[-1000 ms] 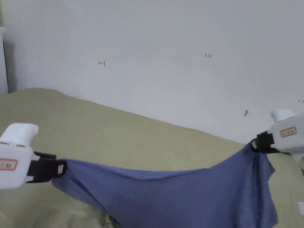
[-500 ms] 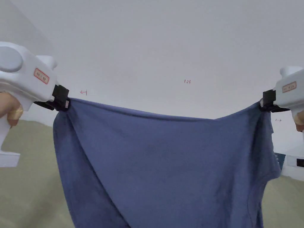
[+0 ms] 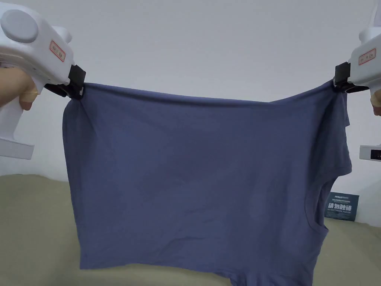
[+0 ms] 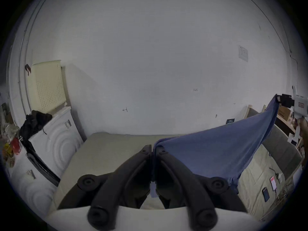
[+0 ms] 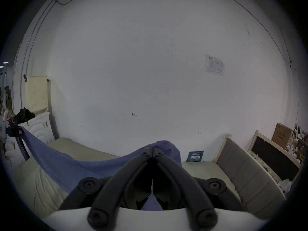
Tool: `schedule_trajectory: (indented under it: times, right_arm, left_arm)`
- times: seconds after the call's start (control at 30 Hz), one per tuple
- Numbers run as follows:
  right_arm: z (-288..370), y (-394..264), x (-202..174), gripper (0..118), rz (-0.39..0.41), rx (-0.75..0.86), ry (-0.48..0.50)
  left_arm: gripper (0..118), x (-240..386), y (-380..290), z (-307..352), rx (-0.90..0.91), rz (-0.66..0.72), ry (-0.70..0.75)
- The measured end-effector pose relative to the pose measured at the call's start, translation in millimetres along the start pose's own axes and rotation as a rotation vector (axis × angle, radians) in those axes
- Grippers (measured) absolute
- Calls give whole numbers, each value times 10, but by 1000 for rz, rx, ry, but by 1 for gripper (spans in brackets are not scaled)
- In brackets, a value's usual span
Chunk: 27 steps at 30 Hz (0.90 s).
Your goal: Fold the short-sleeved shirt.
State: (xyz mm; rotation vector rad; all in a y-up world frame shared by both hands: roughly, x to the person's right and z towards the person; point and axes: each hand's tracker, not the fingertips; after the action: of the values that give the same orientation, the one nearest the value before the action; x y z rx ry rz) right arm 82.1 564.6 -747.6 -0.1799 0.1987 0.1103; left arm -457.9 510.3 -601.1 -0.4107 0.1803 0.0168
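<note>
Shirt (image 3: pixel 193 178) hangs spread between both clamped claws, seemingly above bed (image 3: pixel 33 223).

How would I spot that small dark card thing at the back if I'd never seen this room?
Start at the olive-covered bed along the white wall. Follow the wall to the right, past the blue shirt held up by two grippers. The small dark sign leans there against the wall, the one dark rectangle with pale lettering.

Olive-sheeted bed (image 3: pixel 33 223) against white wall (image 3: pixel 208 48); dark sign (image 3: pixel 341 206) leaning there; washing machine (image 4: pixel 56 144) beside bed.
</note>
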Motion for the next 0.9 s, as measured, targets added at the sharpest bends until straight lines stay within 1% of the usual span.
schedule_trajectory:
  times: [0.07,0.2,0.3,0.33,0.4,0.43,0.5,0.57,0.6,0.77,0.83,0.9]
  right_arm:
    - [-8,-52,-9,0,4,-5,-1]
    - [74,-363,16,0,-52,-71,14]
    - [243,-707,29,0,-28,-89,36]
    - [307,-833,36,0,-26,-98,22]
    - [413,-1064,95,0,-47,-133,47]
    - [521,-1194,54,0,-47,-161,27]
    - [681,-1421,65,0,-34,-183,34]
    - [897,-1656,63,0,3,-199,50]
    - [991,-1746,68,0,2,-208,42]
    - [1556,-2173,78,0,20,-248,65]
    - [1787,-2290,96,0,24,-262,91]
    - [2043,-2393,72,0,34,-263,88]
  left_arm:
    - [5,23,-63,-13,-1,-8,0]
    - [5,25,-383,-24,-30,24,-40]
    - [5,-10,-686,28,-72,66,-88]
    - [5,-19,-802,57,-77,61,-99]
    - [5,-8,-1042,127,-114,57,-101]
    - [5,-39,-1157,148,-116,56,-113]
    - [5,-45,-1380,253,-142,60,-121]
    - [5,-80,-1632,359,-161,76,-133]
    - [5,-95,-1733,410,-164,81,-143]
    - [5,-83,-2290,818,-203,48,-183]
    - [5,-58,-2490,1031,-195,12,-198]
    - [5,-44,-2615,1183,-208,9,-189]
